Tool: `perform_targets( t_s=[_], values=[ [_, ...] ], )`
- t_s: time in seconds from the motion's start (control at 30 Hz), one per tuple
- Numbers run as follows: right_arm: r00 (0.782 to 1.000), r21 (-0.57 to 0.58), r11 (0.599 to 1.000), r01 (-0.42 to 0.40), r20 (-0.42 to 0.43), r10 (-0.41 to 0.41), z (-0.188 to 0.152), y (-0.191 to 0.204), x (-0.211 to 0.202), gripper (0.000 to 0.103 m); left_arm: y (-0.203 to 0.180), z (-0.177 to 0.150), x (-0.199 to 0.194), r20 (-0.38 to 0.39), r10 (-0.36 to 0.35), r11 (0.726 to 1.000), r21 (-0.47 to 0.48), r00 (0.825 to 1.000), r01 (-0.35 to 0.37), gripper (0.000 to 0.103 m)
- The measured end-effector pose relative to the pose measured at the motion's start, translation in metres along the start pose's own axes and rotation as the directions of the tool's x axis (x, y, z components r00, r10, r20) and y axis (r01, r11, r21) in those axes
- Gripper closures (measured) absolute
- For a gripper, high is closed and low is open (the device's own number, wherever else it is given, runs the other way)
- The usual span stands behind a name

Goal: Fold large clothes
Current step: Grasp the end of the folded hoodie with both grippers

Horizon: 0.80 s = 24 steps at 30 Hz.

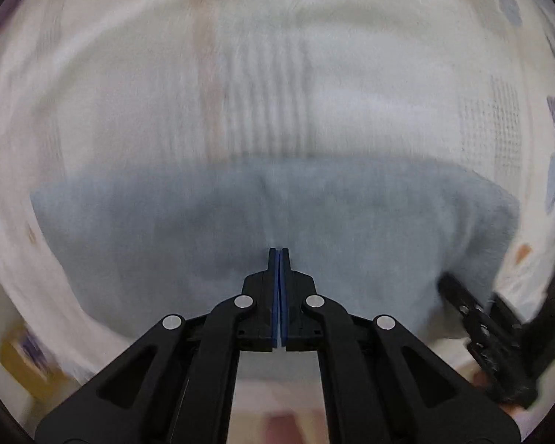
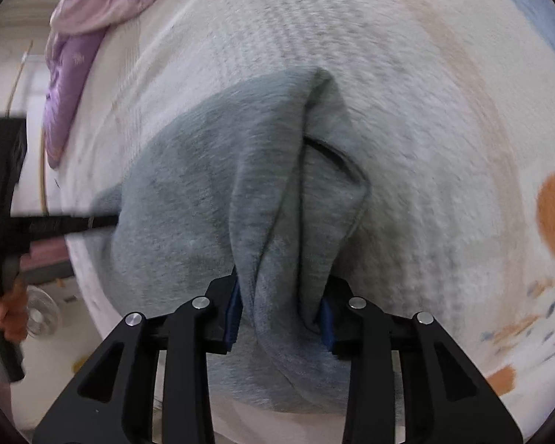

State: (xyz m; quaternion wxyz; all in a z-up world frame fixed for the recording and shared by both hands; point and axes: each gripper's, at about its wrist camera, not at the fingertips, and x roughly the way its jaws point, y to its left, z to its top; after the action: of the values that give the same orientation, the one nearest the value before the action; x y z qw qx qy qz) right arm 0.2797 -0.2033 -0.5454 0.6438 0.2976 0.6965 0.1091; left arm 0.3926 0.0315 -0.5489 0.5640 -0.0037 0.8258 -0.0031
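A large grey garment lies on a white patterned bed cover. My right gripper is shut on a thick bunched fold of the garment between its blue pads. In the left wrist view the garment spreads across the lower half, blurred. My left gripper has its blue pads pressed together over the garment; no cloth shows between them. The right gripper shows at the right edge of the left wrist view. The left gripper shows at the left edge of the right wrist view.
A purple and pink quilt is piled at the bed's far left corner. The bed edge runs down the left, with floor and a small fan below. A yellow object sits low left in the left wrist view.
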Motion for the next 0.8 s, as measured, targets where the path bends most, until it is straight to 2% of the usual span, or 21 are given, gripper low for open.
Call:
perform_targets(
  t_s=[0.07,0.1,0.13,0.17,0.27,0.33,0.37,0.4,0.43,0.47,0.5,0.53,0.57,0.63,0.67,0.73,0.77,0.8],
  values=[
    [1.000,0.018,1.000,0.000,0.016,0.000,0.000,-0.002,0.001,0.070,0.009,0.003,0.024,0.012,-0.044,0.996,-0.071,0.999,0.045,0.102],
    [1.000,0.005,1.000,0.010,0.020,-0.010,0.000,0.002,0.003,0.070,0.008,0.002,0.028,0.057,-0.041,0.996,-0.075,0.998,0.045,0.102],
    [0.999,-0.015,1.000,0.027,0.020,-0.027,0.000,0.005,0.003,0.070,0.003,0.000,0.026,0.052,-0.019,0.999,-0.039,0.998,0.021,0.103],
    [0.999,-0.013,0.999,0.031,0.017,-0.031,0.000,0.006,0.002,0.070,0.001,-0.005,0.024,0.042,-0.012,1.000,-0.016,0.999,0.013,0.103],
    [0.997,0.046,0.997,0.063,-0.044,-0.061,0.000,0.014,0.006,0.070,0.011,-0.039,0.013,-0.081,-0.069,0.991,-0.123,0.994,0.059,0.103],
    [0.994,0.038,0.995,0.090,-0.061,-0.088,0.001,0.020,0.010,0.067,0.000,-0.050,0.030,-0.052,-0.014,0.999,-0.040,0.999,0.012,0.103],
    [0.994,0.012,0.995,0.100,-0.055,-0.099,0.001,0.022,0.014,0.067,-0.002,-0.050,0.041,-0.034,-0.004,0.999,-0.036,0.999,0.002,0.102],
    [0.993,-0.008,0.994,0.106,-0.046,-0.107,0.000,0.024,0.018,0.066,-0.004,-0.047,0.049,-0.003,0.005,0.997,-0.082,1.000,-0.005,0.103],
    [0.993,-0.041,0.993,0.115,-0.027,-0.116,-0.003,0.026,0.020,0.066,-0.009,-0.045,0.048,-0.023,0.036,0.995,-0.088,0.999,-0.038,0.103],
    [0.993,-0.056,0.992,0.116,-0.014,-0.117,-0.006,0.027,0.018,0.066,-0.017,-0.051,0.045,-0.045,0.081,0.996,-0.035,0.996,-0.083,0.103],
    [0.993,-0.041,0.992,0.119,-0.019,-0.120,-0.009,0.027,0.014,0.066,-0.018,-0.060,0.039,-0.049,0.090,0.995,-0.027,0.995,-0.091,0.103],
    [0.991,-0.010,0.992,0.128,-0.041,-0.128,-0.012,0.027,0.012,0.066,-0.016,-0.077,0.039,-0.095,0.075,0.996,-0.049,0.993,-0.080,0.103],
    [0.988,0.049,0.990,0.135,-0.081,-0.131,-0.015,0.025,0.009,0.066,-0.011,-0.102,0.052,-0.169,0.021,0.996,-0.079,0.985,-0.035,0.103],
    [0.989,0.087,0.988,0.125,-0.093,-0.117,-0.018,0.022,0.006,0.065,-0.002,-0.132,0.084,-0.148,0.011,0.997,-0.080,0.989,-0.023,0.103],
    [0.987,0.064,0.989,0.132,-0.096,-0.125,-0.019,0.022,0.010,0.064,0.005,-0.145,0.116,-0.196,-0.039,0.993,-0.120,0.980,0.015,0.102],
    [0.987,0.024,0.990,0.141,-0.083,-0.139,-0.024,0.020,0.019,0.064,0.017,-0.157,0.119,-0.106,-0.107,0.975,-0.207,0.989,0.084,0.103],
    [0.989,0.024,0.991,0.132,-0.063,-0.131,-0.027,0.020,0.018,0.064,0.016,-0.164,0.113,-0.080,-0.109,0.979,-0.180,0.991,0.093,0.103],
    [0.991,0.048,0.991,0.121,-0.057,-0.119,-0.029,0.018,0.014,0.064,0.009,-0.175,0.103,-0.054,-0.086,0.993,-0.090,0.995,0.081,0.103]
  ],
)
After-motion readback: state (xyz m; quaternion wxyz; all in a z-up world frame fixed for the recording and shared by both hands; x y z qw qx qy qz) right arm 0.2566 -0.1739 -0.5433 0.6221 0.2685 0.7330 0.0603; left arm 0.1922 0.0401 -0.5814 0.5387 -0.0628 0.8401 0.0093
